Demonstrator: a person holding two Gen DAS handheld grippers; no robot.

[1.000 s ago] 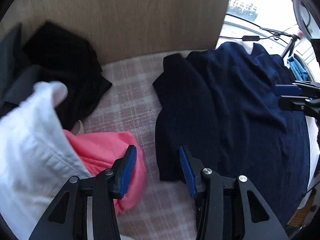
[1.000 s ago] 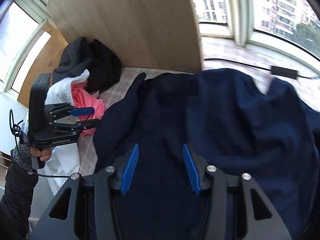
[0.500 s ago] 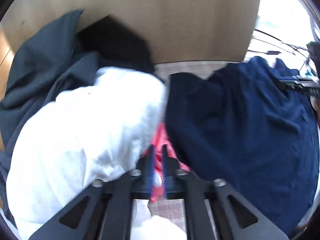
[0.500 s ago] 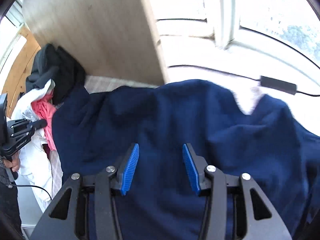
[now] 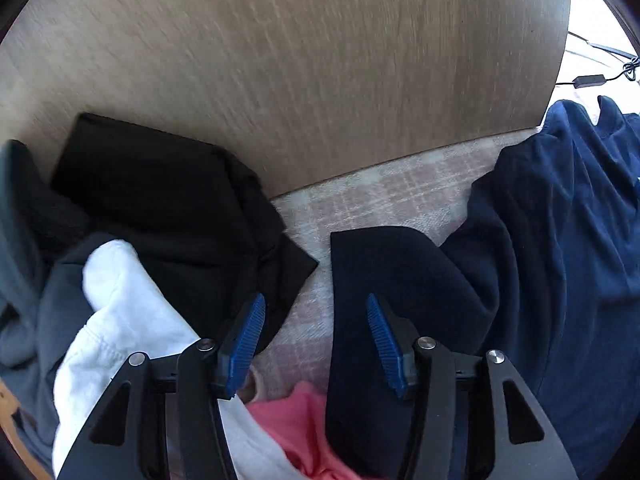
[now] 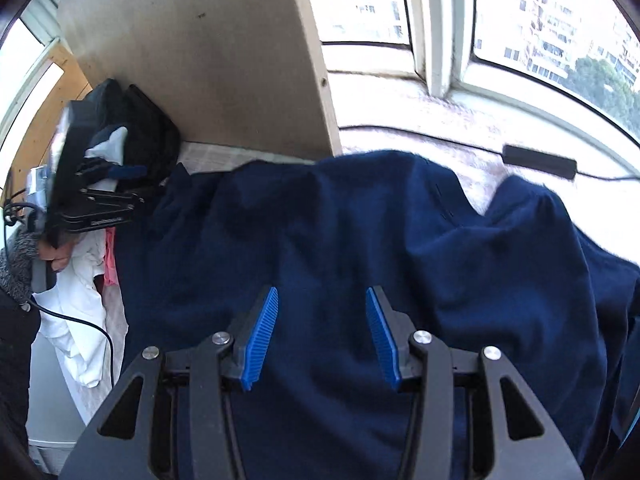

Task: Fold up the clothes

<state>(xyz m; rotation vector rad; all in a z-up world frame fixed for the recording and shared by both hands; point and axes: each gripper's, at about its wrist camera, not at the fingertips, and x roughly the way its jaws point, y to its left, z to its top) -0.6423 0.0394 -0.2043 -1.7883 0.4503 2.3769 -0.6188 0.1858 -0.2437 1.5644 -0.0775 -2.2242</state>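
Note:
A large navy garment (image 6: 360, 220) lies spread over the checked bed cover (image 5: 380, 196). One of its sleeves (image 5: 392, 272) reaches toward the clothes pile. My left gripper (image 5: 316, 340) points down at the cover between that sleeve and a black garment (image 5: 168, 200). Its jaws are opening and nothing is between the blue pads (image 5: 248, 344). The same left gripper (image 6: 134, 184) shows at the left edge of the right wrist view. My right gripper (image 6: 320, 332) hovers open over the middle of the navy garment, gripping nothing.
The pile holds a white garment (image 5: 120, 312), a pink one (image 5: 296, 428) and a grey-blue one (image 5: 24, 240). A wooden board (image 5: 300, 60) stands upright behind it. A black power adapter (image 6: 540, 162) with its cable lies on the window sill. A person's hand (image 6: 56, 256) holds the left gripper.
The left gripper closed over the white and pink clothes half a second ago and now stands open, swung toward the black garment and the navy sleeve. The right gripper shifted slightly over the navy garment.

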